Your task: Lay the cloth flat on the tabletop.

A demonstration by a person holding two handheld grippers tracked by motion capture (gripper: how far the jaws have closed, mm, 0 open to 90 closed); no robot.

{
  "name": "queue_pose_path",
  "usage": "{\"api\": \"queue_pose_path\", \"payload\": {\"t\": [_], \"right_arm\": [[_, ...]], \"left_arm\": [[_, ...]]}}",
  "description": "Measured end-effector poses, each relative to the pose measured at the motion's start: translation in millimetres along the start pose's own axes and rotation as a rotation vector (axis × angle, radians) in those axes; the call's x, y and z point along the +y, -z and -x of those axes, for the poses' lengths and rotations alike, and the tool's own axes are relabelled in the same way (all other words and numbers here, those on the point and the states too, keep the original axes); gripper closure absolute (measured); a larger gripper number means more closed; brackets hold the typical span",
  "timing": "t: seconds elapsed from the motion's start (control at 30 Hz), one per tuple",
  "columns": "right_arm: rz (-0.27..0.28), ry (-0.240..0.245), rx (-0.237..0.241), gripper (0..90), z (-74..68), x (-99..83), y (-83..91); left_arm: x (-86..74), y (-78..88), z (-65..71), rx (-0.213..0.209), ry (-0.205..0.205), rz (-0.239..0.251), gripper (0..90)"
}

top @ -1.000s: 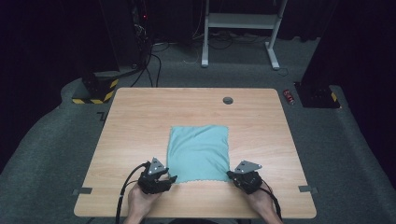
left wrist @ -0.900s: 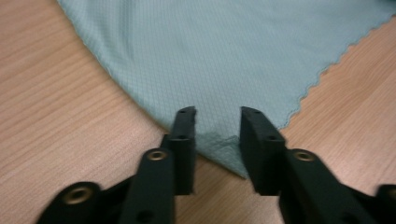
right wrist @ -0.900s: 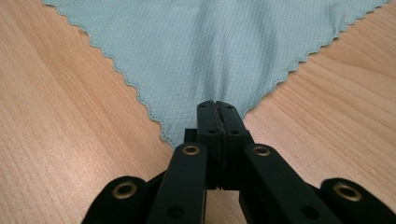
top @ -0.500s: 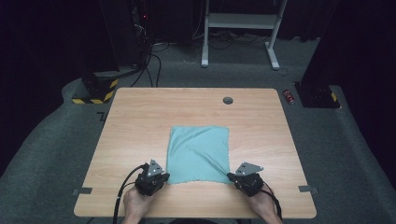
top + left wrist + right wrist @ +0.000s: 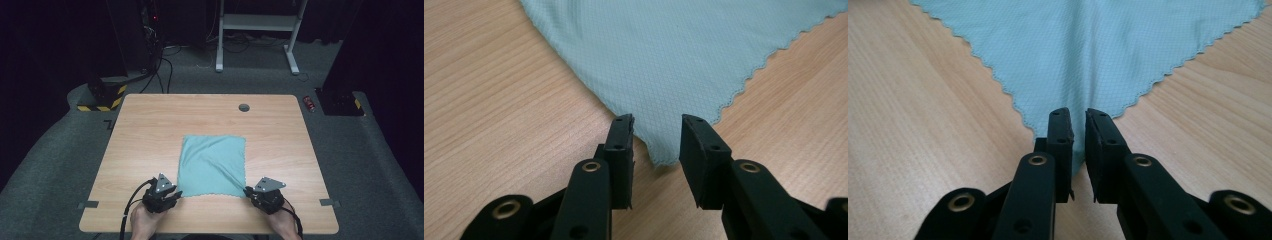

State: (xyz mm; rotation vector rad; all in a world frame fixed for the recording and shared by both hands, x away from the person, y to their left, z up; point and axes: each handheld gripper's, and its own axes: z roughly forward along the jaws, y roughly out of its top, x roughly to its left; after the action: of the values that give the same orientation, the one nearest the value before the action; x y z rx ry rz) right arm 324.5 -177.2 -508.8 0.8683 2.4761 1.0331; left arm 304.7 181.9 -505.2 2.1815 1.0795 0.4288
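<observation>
At the near left of the light wooden tabletop [image 5: 150, 130], my left hand-held gripper [image 5: 656, 137] sits with its jaws parted on either side of the near left corner of the square, scallop-edged teal cloth [image 5: 212, 165], not yet pinching it. The cloth lies flat at the middle of the tabletop, reaching away from both my hands toward the far edge. At the near right corner, my right hand-held gripper [image 5: 1078, 132] has its jaws nearly together over the corner's tip; whether they truly clamp it, I cannot tell.
</observation>
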Motion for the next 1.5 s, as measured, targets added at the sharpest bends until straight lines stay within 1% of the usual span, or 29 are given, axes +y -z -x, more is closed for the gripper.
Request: {"api": "queue_pose_path", "payload": {"t": [0.03, 0.07, 0.1, 0.13, 0.27, 0.33, 0.37, 0.43, 0.5, 0.53, 0.57, 0.6, 0.63, 0.67, 0.77, 0.93, 1.03, 1.1, 1.13, 1.17, 1.2, 1.23, 1.27, 1.3, 1.33, 1.37, 1.43, 1.47, 1.5], "right_arm": [[0.001, 0.003, 0.004, 79.9, -0.9, -0.8, 0.4], [-0.003, 0.002, 0.007, 78.1, -1.9, -1.5, 0.6], [0.001, 0.003, 0.01, 77.4, -2.7, -2.6, -0.1], [0.003, 0.001, 0.013, 77.1, -3.3, -3.3, -0.5], [0.002, -0.002, 0.025, 76.1, -4.6, -4.0, -4.2], [0.008, 0.01, 0.029, 76.2, -5.8, -2.8, -5.8], [0.006, 0.01, 0.034, 76.2, -6.9, -1.5, -7.2], [0.006, 0.017, 0.035, 76.4, -7.6, 0.5, -10.3], [-0.007, 0.019, 0.04, 77.2, -7.3, 2.2, -14.7], [-0.015, 0.017, 0.044, 78.3, -7.5, 2.5, -16.6], [-0.016, 0.019, 0.047, 79.9, -7.1, 2.9, -16.9], [-0.022, 0.018, 0.05, 83.8, -7.2, 3.2, -16.6], [-0.021, 0.032, 0.047, 87.1, -7.6, 3.1, -16.3], [-0.025, 0.036, 0.052, 88.9, -8.8, 2.9, -15.7], [-0.032, 0.054, 0.054, 89.9, -10.9, 3.3, -14.7], [-0.025, 0.043, 0.086, 90.0, -11.6, 3.2, -11.8], [-0.021, 0.052, 0.104, 90.0, -14.1, 4.0, -8.6], [-0.033, 0.055, 0.117, 89.6, -14.1, 3.9, -8.1], [-0.038, 0.053, 0.133, 89.1, -13.4, 3.4, -8.6], [-0.041, 0.055, 0.141, 87.7, -12.9, 3.3, -8.8], [-0.039, 0.052, 0.149, 83.7, -12.4, 3.2, -8.5], [-0.031, 0.045, 0.15, 79.7, -11.3, 3.7, -7.5], [-0.015, 0.028, 0.148, 76.9, -10.6, 4.9, -6.2], [0.004, 0.021, 0.138, 74.6, -9.0, 7.2, -5.0], [0.024, 0.011, 0.115, 72.8, -7.2, 11.1, -4.1], [0.032, 0.011, 0.1, 72.0, -5.9, 13.9, -4.6], [0.031, 0.007, 0.051, 70.6, 0.6, 21.3, -10.9], [0.023, -0.004, 0.032, 70.3, 5.8, 24.5, -16.5], [0.018, -0.026, 0.018, 70.5, 12.0, 27.0, -22.6]], "left_arm": [[0.2, -1.9, -0.8, 0.002, -0.005, -0.004, 67.4], [-0.3, -3.9, -1.0, 0.007, -0.008, 0.005, 69.8], [-0.8, -5.6, -1.2, 0.003, -0.007, 0.003, 73.3], [-1.0, -7.0, -1.1, -0.003, 0.003, 0.001, 76.4], [-2.1, -9.7, -0.7, -0.017, -0.01, -0.002, 86.3], [-1.6, -9.7, -1.1, -0.019, -0.016, -0.005, 88.9], [-1.4, -9.6, -1.7, -0.021, -0.019, -0.007, 89.3], [-1.1, -9.8, -2.8, -0.032, -0.011, -0.009, 89.5], [-1.1, -9.4, -3.9, -0.04, -0.002, -0.006, 89.8], [-1.1, -9.0, -5.0, -0.043, -0.004, -0.002, 89.8], [-1.3, -8.3, -5.4, -0.049, 0.004, 0.0, 89.9], [-1.4, -7.6, -6.1, -0.054, 0.011, 0.006, 89.9], [-1.3, -6.4, -6.4, -0.062, 0.022, 0.011, 89.9], [-0.7, -4.8, -7.9, -0.063, 0.017, 0.015, 89.9], [0.3, 0.4, -9.6, -0.08, 0.036, 0.035, 89.9], [-1.4, 6.9, -13.9, -0.109, 0.064, 0.042, 90.0], [-5.0, 6.7, -15.2, -0.127, 0.075, 0.01, 89.9], [-7.9, 4.8, -15.3, -0.13, 0.068, -0.014, 89.7], [-8.9, 4.5, -14.7, -0.13, 0.073, -0.023, 89.5], [-9.9, 4.2, -14.6, -0.121, 0.067, -0.027, 89.4], [-10.3, 4.7, -14.7, -0.112, 0.061, -0.033, 89.1], [-10.6, 5.5, -14.4, -0.107, 0.069, -0.033, 88.1], [-10.3, 6.9, -14.7, -0.098, 0.067, -0.029, 86.5], [-9.4, 9.1, -14.8, -0.08, 0.063, -0.025, 85.3], [-8.5, 10.8, -14.8, -0.072, 0.061, -0.024, 84.0], [-6.9, 13.6, -14.9, -0.062, 0.055, -0.016, 83.1], [-4.0, 16.5, -14.1, -0.052, 0.053, 0.003, 79.4], [-2.0, 17.1, -12.6, -0.051, 0.056, 0.014, 75.8], [0.3, 16.7, -11.3, -0.051, 0.05, 0.026, 71.5]]}}
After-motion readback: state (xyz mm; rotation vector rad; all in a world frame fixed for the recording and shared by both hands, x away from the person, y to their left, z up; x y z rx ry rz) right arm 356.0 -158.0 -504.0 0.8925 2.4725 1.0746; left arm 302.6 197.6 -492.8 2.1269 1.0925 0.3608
